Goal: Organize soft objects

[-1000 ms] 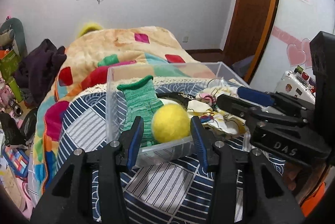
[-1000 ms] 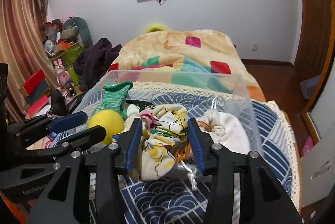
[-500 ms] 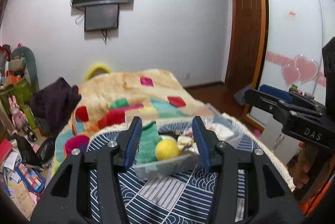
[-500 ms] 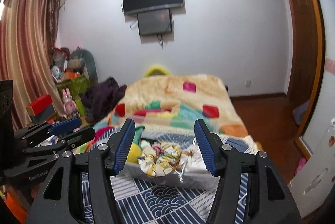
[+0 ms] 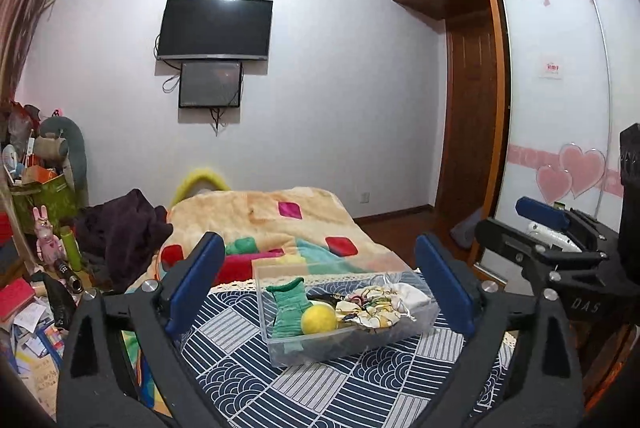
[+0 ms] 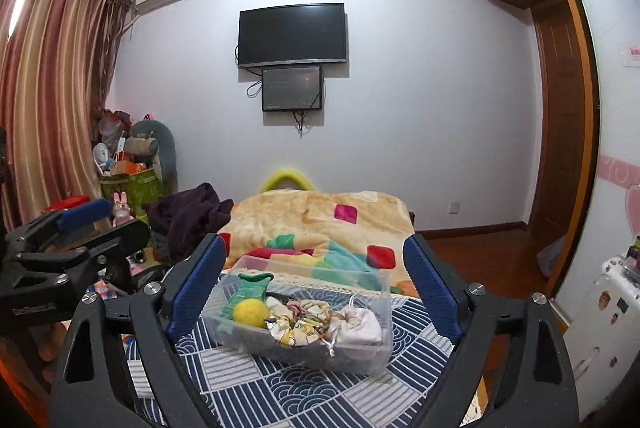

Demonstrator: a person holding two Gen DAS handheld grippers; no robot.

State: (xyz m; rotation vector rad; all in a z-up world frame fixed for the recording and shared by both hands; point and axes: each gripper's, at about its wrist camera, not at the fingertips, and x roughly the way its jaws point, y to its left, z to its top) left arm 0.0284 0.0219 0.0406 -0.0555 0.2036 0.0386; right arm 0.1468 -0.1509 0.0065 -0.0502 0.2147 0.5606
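Observation:
A clear plastic bin [image 5: 280,344] [image 6: 380,352] stands on the blue patterned cover of the bed. It holds a green knitted sock [image 5: 289,308] [image 6: 250,290], a yellow ball [image 5: 318,320] [image 6: 250,313], a floral cloth bundle [image 5: 370,306] [image 6: 300,324] and a white drawstring pouch [image 5: 406,294] [image 6: 358,324]. My left gripper [image 5: 320,288] is open and empty, held well back above the bin. My right gripper [image 6: 316,288] is open and empty, also held back. Each gripper shows in the other's view, the right one [image 5: 544,240] and the left one [image 6: 80,236].
The blue patterned cover [image 5: 320,388] lies over a colourful blanket [image 6: 320,216]. Dark clothes [image 5: 124,232] and clutter [image 5: 40,268] lie left of the bed. A wardrobe with heart stickers [image 5: 560,148] stands at the right. A TV [image 6: 292,34] hangs on the far wall.
Both grippers have pulled back and up from the bin, which now looks small and far. Their jaws have opened wider. The bin's contents have not moved.

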